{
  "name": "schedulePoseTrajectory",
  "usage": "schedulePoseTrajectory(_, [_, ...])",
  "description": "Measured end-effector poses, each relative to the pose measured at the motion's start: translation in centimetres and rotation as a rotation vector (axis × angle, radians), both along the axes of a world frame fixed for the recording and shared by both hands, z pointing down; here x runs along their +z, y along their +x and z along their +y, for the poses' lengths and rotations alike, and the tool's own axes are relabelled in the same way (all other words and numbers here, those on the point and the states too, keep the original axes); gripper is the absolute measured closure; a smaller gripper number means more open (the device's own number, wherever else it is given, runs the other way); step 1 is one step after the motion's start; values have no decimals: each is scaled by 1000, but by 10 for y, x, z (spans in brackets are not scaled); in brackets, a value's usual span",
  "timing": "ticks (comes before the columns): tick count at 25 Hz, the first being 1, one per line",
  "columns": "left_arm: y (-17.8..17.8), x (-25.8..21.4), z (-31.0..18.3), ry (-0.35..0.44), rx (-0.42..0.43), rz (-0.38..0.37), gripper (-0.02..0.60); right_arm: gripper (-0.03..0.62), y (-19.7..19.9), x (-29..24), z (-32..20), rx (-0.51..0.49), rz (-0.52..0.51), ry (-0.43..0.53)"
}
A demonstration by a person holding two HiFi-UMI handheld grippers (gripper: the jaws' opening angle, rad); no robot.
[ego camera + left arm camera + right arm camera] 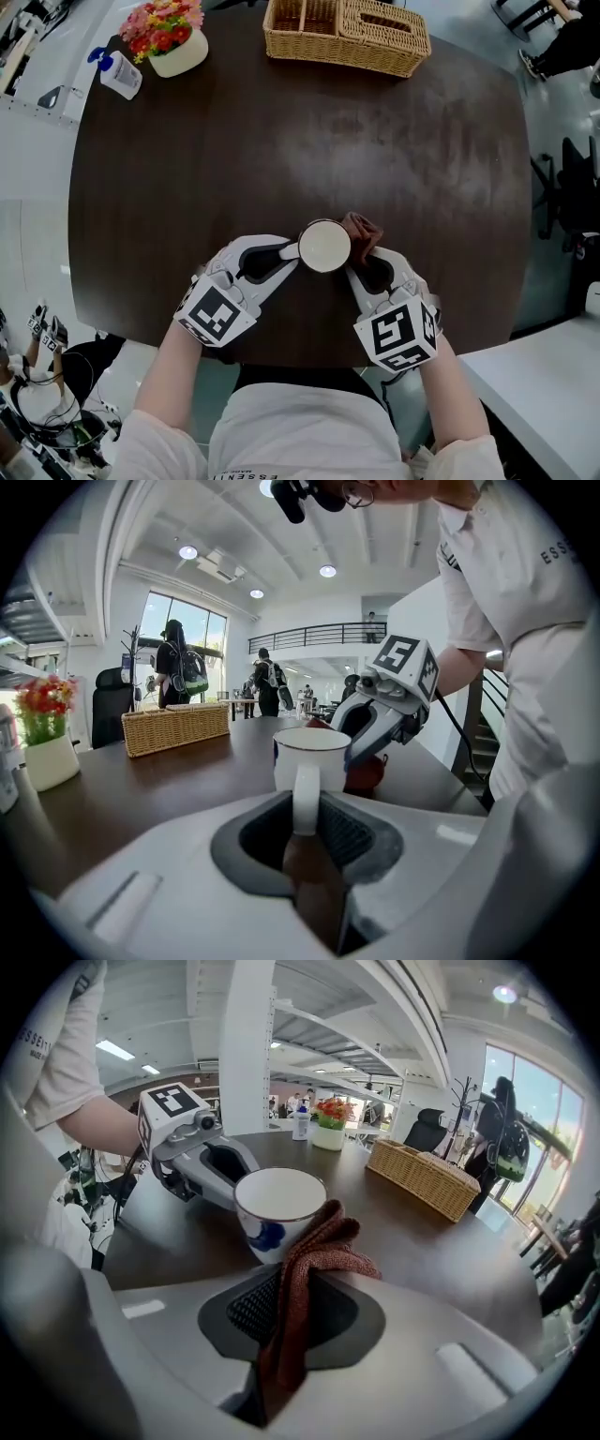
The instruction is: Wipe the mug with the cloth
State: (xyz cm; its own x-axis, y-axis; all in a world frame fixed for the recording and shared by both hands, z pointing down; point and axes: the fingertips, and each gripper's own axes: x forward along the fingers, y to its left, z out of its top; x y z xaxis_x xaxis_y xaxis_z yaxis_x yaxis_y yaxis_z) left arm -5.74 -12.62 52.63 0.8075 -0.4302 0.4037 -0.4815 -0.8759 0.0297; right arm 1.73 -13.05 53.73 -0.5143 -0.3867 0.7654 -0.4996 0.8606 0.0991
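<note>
Mug is standing with its handle clamped between the jaws of the left gripper.
Right gripper is pinching the limp cloth against the wall just ahead of its jaws; the ceramic is likely rigid, slick and breakable.

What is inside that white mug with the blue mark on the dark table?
Nothing visible: from above, the white mug shows a bare pale interior. The reddish-brown cloth in the right gripper lies against its outside. Both gripper views hide its inner floor.
</note>
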Motion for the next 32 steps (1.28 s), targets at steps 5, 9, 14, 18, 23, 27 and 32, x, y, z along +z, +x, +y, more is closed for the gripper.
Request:
schedulePoseTrajectory(5, [0,-1,-1,-3,0,-8,509,510,-5,2,28,-12,-33,-37])
schedulePoseTrajectory(9, [0,1,-1,2,9,-10,509,510,-9,4,44,-27,-71,-88])
schedulePoseTrajectory(14, [2,2,5,-15,65,-26,509,510,19,-4,28,11,-41,-82])
schedulePoseTrajectory(18, [1,0,2,-26,116,-49,509,510,33,-20,-13,31,-16,-11])
schedulePoseTrajectory(23, [-1,-3,-3,-61,111,-38,509,510,10,-38,-61,-83,-67,87])
schedulePoseTrajectory(27, [-5,-3,-9,-83,82,-32,509,510,-20,-28,-80,-303,-92,102])
schedulePoseTrajectory(32, [-10,-5,-24,-94,20,-19,508,511,-48,-17,-78,-585,-98,30])
